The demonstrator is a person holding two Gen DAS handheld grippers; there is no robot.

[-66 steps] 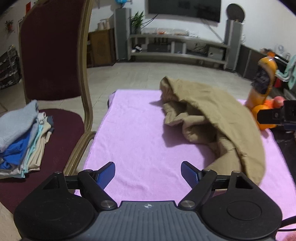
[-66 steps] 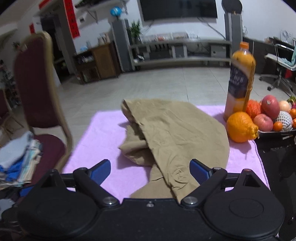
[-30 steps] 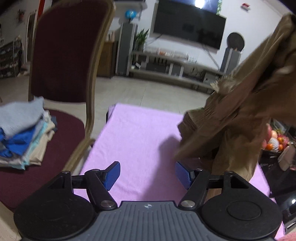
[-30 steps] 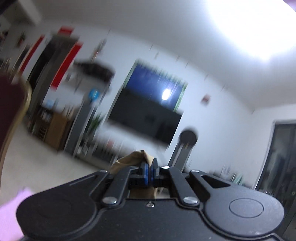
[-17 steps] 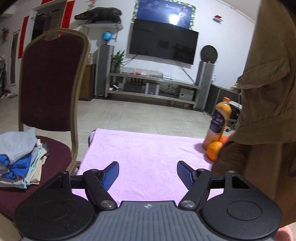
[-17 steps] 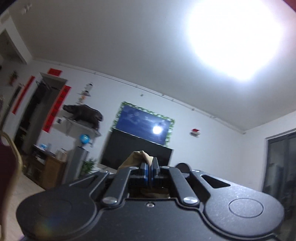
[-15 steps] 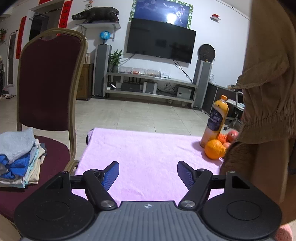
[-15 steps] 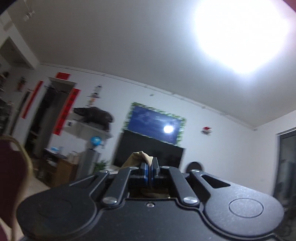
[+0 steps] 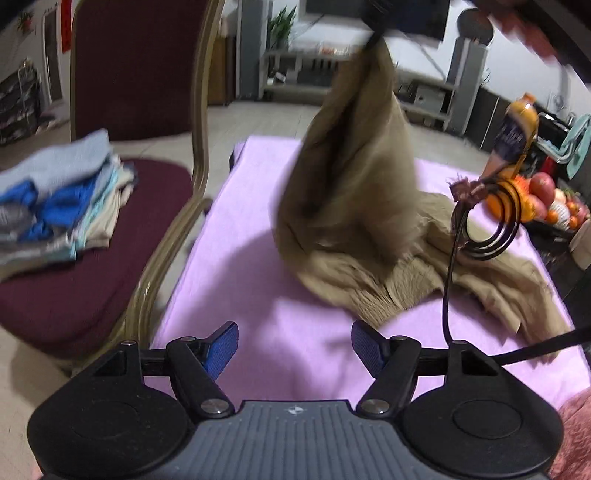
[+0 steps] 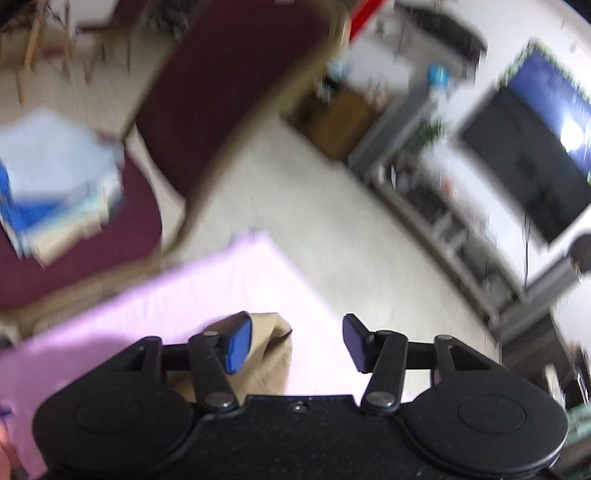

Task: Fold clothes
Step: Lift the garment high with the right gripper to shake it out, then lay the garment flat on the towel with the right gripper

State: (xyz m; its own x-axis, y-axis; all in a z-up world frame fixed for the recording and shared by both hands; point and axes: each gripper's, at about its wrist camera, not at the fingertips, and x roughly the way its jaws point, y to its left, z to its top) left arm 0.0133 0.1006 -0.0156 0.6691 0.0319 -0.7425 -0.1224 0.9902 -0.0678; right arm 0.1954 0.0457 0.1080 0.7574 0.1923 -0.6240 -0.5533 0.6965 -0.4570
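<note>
A tan garment [image 9: 354,199] stands in a blurred peak over the pink cloth [image 9: 258,325] in the left wrist view, its lower part heaped on the cloth. My left gripper [image 9: 294,349] is open and empty, low over the cloth's near edge. My right gripper [image 10: 297,345] is open in its own view, with a fold of the tan garment [image 10: 269,354] against its left finger. The right gripper's dark body [image 9: 376,18] shows at the top of the peak in the left wrist view.
A maroon chair [image 9: 122,110] stands left of the table with a stack of folded clothes [image 9: 59,199] on its seat. An orange juice bottle [image 9: 513,133] and fruit [image 9: 546,199] sit at the right edge. A coiled black cable [image 9: 487,229] hangs in front.
The right gripper was shut on the garment and held it high; now its jaws are open and it has tipped down toward the table. The garment has come down onto the cloth.
</note>
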